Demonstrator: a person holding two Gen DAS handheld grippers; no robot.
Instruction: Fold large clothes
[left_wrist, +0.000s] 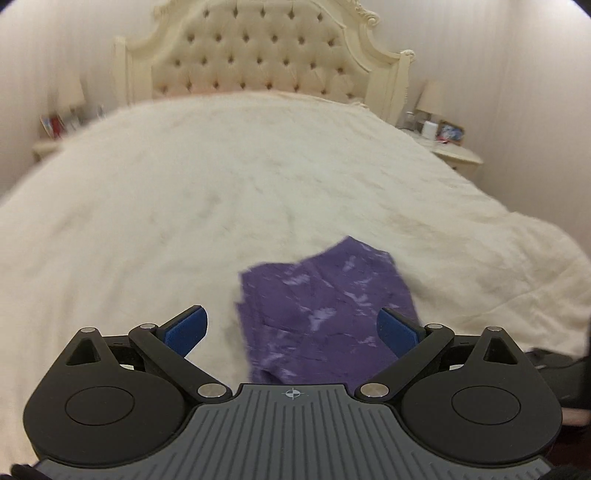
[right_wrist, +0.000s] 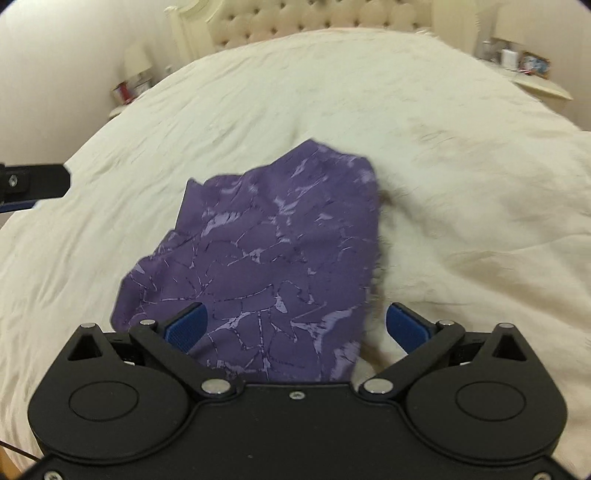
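Note:
A purple garment (left_wrist: 321, 314) with a pale marbled print lies folded into a compact, roughly square bundle on the cream duvet (left_wrist: 184, 206) near the bed's front edge. My left gripper (left_wrist: 291, 328) hovers above its near-left part, jaws wide apart and blue pads bare. In the right wrist view the garment (right_wrist: 266, 243) fills the middle. My right gripper (right_wrist: 297, 325) hangs over its near-right part, also open, with the right pad over the duvet (right_wrist: 461, 184). Neither gripper touches the cloth. A black part of the left gripper (right_wrist: 33, 181) shows at the left edge.
A tufted cream headboard (left_wrist: 266, 48) stands at the far end of the bed. Nightstands with lamps and small items flank it, left (left_wrist: 55, 129) and right (left_wrist: 450, 144). A dark shape (left_wrist: 554, 365) sits at the bed's near right edge.

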